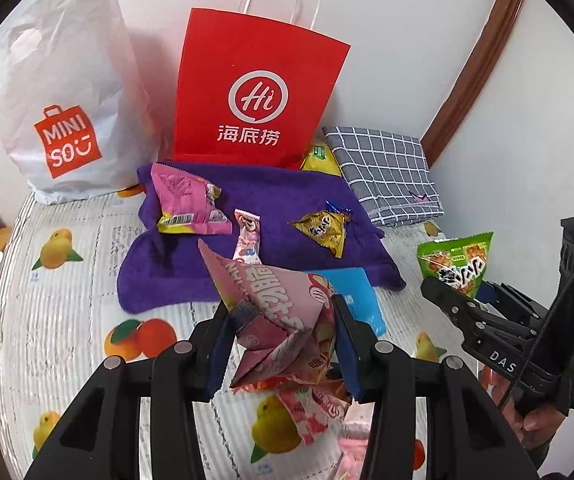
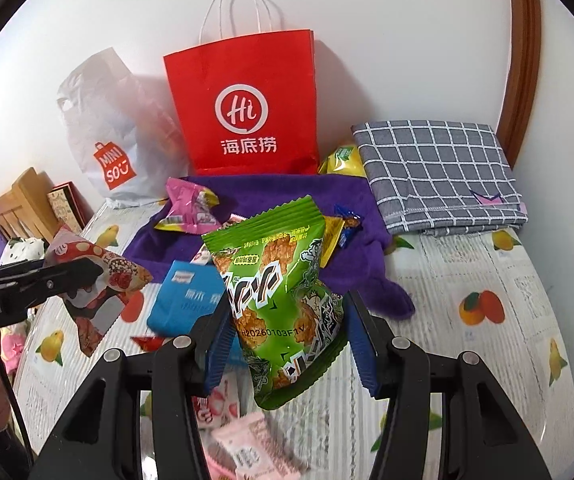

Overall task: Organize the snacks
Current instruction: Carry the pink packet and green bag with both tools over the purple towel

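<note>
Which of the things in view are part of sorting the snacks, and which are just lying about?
Job:
- pink packet, in left tongs
- green packet, in right tongs
- pink pouch
- yellow packet
- red paper bag
- white plastic bag

Lying about:
- purple towel
- checked cloth
- blue pack

The room is evenly bright, with soft light. The red paper bag [image 2: 243,108] throws a faint pinkish shadow on the wall just beside it. Around that bag everything is sharp; toward the edges both views bend strongly and fall into black corners. Nearest the lens things blur slightly.
</note>
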A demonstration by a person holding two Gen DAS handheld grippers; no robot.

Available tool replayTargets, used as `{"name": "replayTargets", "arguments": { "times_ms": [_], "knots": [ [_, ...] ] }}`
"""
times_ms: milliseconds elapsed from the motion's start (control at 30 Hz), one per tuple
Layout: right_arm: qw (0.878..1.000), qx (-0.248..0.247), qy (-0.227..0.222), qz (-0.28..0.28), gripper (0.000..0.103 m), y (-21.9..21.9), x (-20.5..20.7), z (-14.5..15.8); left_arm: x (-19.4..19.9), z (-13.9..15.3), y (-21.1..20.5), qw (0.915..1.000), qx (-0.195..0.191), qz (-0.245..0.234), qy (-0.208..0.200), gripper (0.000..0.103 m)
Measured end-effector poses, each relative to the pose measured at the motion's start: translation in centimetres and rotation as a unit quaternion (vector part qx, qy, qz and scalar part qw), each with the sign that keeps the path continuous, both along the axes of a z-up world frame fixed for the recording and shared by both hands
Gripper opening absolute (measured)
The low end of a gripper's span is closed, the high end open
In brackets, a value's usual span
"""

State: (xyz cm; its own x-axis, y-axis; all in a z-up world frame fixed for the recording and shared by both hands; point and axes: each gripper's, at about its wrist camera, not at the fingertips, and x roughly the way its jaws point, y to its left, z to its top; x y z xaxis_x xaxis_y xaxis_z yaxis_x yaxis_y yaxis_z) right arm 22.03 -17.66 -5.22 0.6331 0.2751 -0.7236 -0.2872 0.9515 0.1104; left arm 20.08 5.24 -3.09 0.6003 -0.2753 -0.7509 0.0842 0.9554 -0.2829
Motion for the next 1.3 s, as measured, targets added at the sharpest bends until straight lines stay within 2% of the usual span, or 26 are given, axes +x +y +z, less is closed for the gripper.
{"name": "replayTargets", "arguments": {
  "times_ms": [467, 933, 1300],
  "knots": [
    [1.000, 0.003, -0.008, 0.015, 0.052, 1.5, 4.4, 0.1, 3.7, -0.1, 0.2, 1.0000, 0.009, 0.003, 0.004, 0.044],
    [0.999, -0.015, -0.024, 0.017, 0.052, 2.3, 8.6, 1.2, 6.3, 0.0, 1.8, 0.9996, 0.020, 0.018, 0.003, 0.044],
    [0.999, -0.013, -0.024, 0.037, 0.052, 4.2, 11.5, 1.0, 8.9, -1.3, 2.3, 0.9993, 0.033, 0.016, 0.011, 0.044]
  ]
}}
